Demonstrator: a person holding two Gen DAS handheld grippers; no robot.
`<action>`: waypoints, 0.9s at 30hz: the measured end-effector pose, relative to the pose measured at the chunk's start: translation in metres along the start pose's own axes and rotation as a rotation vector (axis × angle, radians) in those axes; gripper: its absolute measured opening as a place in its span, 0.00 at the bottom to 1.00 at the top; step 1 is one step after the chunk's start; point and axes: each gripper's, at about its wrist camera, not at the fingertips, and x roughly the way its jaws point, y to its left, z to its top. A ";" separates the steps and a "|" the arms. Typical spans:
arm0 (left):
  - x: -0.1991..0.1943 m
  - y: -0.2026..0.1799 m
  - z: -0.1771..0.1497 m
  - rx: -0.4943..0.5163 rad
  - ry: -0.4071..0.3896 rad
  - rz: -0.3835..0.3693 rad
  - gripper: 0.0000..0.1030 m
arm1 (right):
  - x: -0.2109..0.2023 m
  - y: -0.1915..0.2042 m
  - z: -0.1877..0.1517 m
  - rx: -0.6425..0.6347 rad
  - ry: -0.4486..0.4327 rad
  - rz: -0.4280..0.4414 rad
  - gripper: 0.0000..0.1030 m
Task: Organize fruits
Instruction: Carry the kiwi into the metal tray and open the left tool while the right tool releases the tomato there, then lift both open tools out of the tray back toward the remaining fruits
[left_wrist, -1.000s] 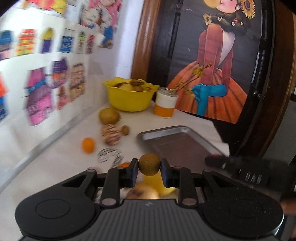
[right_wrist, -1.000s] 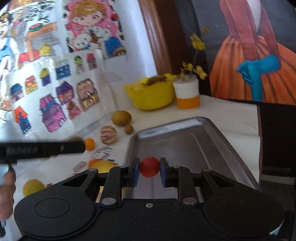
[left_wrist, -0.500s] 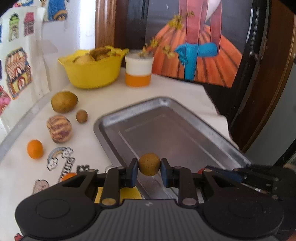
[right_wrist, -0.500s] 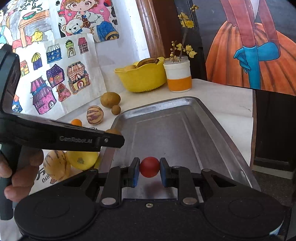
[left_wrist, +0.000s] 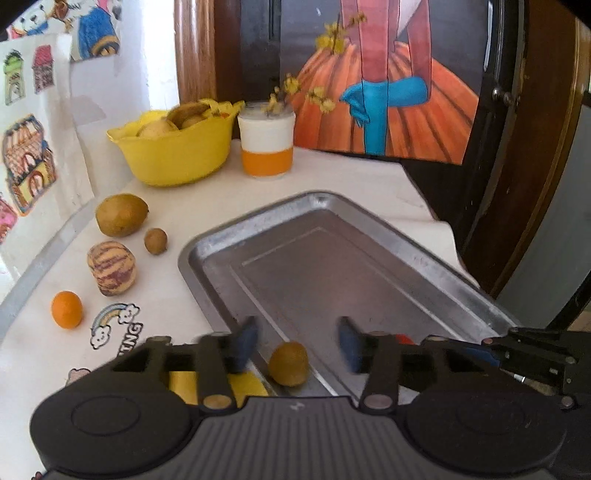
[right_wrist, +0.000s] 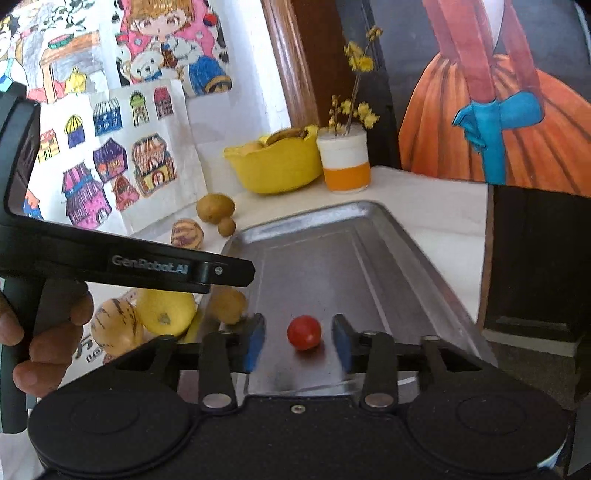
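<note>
Now both claws are standing open over the near end of the metal tray (left_wrist: 388, 266). The left claw (left_wrist: 297, 345) is gaping with its blue pads spread wide, and the small brown fruit (left_wrist: 288, 363) is sitting between them at the tray's near left corner, touching neither pad. The right claw (right_wrist: 298, 341) is likewise parted, with the red cherry tomato (right_wrist: 304, 332) resting free on the tray floor between its fingers.

Both pieces are looking light and round, so they are likely to roll on the smooth, slick metal if nudged; the tomato is probably thin-skinned and soft, wanting only a gentle squeeze across its widest part, while the brown fruit seems firmer and rough enough to give the pads some purchase at its middle.

Several fruits are waiting on the white tabletop (left_wrist: 192, 280) to the left of the tray: a small orange (left_wrist: 66, 309), a striped melon-like fruit (left_wrist: 111, 268), a large brown fruit (left_wrist: 121, 215) and a little brown one (left_wrist: 155, 240) just beside it. From the right wrist view a yellow lemon-like fruit (right_wrist: 166, 312) and another striped fruit (right_wrist: 116, 326) are lying near the tray's left edge. The larger ones are likely heavier and would need a wide, centred hold.
</note>
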 end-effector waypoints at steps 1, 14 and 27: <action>-0.005 0.000 0.000 -0.001 -0.017 -0.002 0.60 | -0.005 0.002 0.001 0.000 -0.014 -0.008 0.61; -0.108 0.021 -0.011 -0.121 -0.315 0.015 0.99 | -0.086 0.054 0.008 -0.067 -0.218 -0.096 0.99; -0.203 0.065 -0.077 -0.209 -0.436 0.123 0.99 | -0.143 0.145 -0.016 -0.180 -0.300 -0.087 0.99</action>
